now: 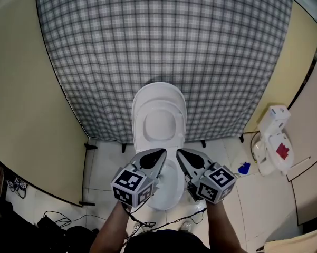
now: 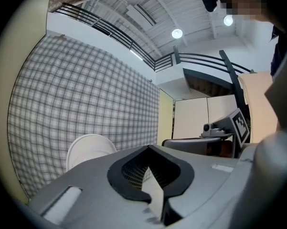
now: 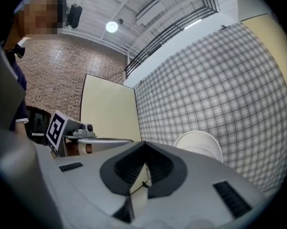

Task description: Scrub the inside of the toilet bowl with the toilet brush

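Left claw (image 1: pixel 159 153) and right claw (image 1: pixel 180 153) hang side by side over the bowl (image 1: pixel 166 202), each pinched to a point. The lid (image 1: pixel 159 104) stands up against a checked wall (image 1: pixel 147 36).

Left gripper view: jaws closed on nothing, lid (image 2: pixel 88 149) ahead.

Right gripper view: jaws closed, empty, lid (image 3: pixel 200 144) ahead.

Glossy white toilet (image 1: pixel 159 121), matt checked cloth backdrop (image 1: pixel 163 41), smooth cream panels (image 1: pixel 26 88), glossy floor tiles (image 1: pixel 106 165)
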{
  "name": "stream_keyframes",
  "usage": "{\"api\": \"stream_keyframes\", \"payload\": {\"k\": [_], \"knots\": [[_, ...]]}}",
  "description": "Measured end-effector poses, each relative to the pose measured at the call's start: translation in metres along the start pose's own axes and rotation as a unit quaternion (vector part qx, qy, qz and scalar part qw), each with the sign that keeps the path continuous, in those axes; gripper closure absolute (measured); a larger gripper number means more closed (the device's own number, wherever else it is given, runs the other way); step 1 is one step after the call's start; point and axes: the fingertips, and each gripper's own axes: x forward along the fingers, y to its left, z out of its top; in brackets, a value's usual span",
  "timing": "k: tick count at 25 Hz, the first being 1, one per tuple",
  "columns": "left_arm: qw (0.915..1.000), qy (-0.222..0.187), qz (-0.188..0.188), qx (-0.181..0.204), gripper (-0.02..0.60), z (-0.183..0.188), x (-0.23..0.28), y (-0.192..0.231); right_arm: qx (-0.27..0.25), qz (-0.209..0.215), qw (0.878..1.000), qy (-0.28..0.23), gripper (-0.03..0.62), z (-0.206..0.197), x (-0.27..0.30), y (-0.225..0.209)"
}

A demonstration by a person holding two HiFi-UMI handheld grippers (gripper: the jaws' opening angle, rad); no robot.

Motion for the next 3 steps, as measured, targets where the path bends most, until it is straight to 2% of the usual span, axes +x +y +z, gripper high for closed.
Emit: {"api": "stream_keyframes", "payload": {"k": [3], "knots": [[1.0000,0.003,0.000,-0.002,0.572,-0.0018,0.0000,-0.0032,0.001,0.004,1.000,0.000,0.592,0.0001,-0.0039,0.0009]]}}
